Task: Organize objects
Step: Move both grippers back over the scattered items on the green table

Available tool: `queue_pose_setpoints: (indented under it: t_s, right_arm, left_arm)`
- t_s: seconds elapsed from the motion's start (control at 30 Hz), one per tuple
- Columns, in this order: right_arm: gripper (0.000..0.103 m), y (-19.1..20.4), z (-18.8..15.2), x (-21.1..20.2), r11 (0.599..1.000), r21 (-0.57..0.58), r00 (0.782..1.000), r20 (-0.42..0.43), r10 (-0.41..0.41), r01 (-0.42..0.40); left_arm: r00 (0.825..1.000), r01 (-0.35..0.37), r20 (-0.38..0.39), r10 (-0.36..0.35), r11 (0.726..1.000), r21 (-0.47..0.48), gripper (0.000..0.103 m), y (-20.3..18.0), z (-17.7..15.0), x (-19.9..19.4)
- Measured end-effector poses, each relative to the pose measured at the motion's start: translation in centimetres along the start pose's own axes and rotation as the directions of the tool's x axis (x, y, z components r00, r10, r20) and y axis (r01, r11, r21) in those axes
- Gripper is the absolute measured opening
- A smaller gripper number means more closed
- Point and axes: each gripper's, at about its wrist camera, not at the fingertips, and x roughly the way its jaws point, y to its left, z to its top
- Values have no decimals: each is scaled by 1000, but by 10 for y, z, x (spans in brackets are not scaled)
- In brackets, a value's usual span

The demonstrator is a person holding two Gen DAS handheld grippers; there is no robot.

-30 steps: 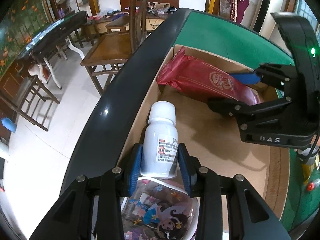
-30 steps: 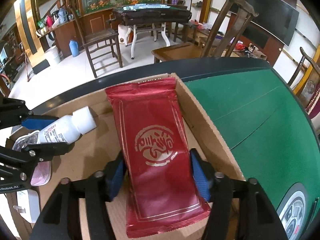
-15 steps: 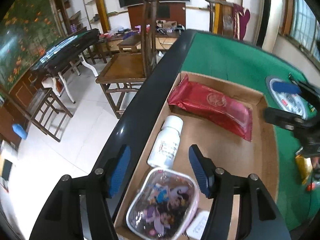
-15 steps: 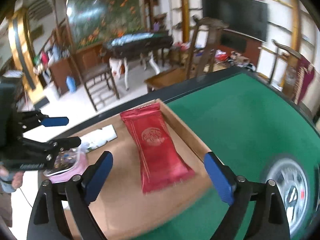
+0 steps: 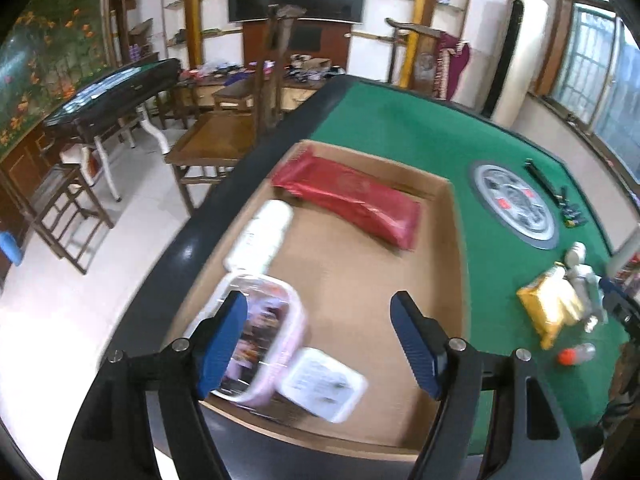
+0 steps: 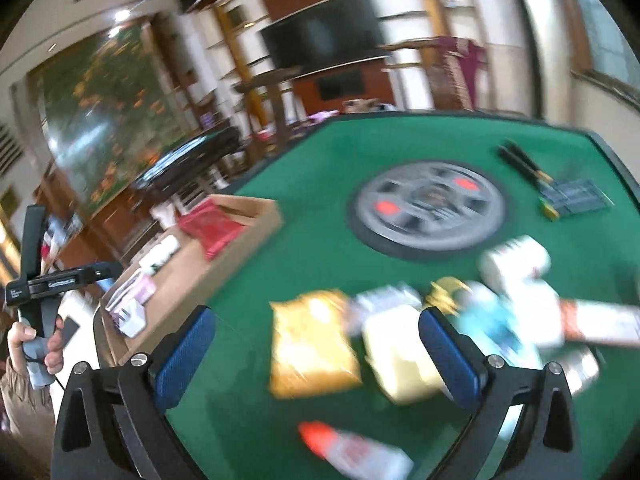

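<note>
Loose packets (image 6: 316, 344) are waiting on the desk (image 6: 320, 184); right claw (image 6: 316, 354), jaws just spread wide and empty, is nearing; left claw (image 5: 320, 340) likewise apart, empty; centring on one packet is advisable.

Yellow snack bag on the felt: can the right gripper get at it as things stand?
Probably yes. The right gripper is open and empty, and the yellow snack bag lies flat on the green table right between its fingers' line of view. Other loose items crowd the bag's right edge; the view is blurred.
</note>
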Motion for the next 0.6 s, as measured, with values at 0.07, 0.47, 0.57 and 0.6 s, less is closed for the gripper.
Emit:
queue_pose_setpoints:
  t_s: [0.07,0.47,0.57,0.6]
  right_arm:
    - [103,-14,-7,-17,999,33,1000,16,-25,25]
    - [103,-38,-6,-33,997,81,995,100,11,-19]
    - [103,-44,-8,-34,997,75,995,98,-4,-4]
    - [103,-46,-8,-34,998,69,995,96,-18,11]
  left_arm:
    - [998,56,-19,-55,998,26,75,-17,-1,3]
    - [950,151,-278,-141,988,15,76,-62,61,131]
    - [949,128,-289,-126,992,-14,75,-65,69,150]
    - [954,135,-268,-136,991,-23,75,-67,71,148]
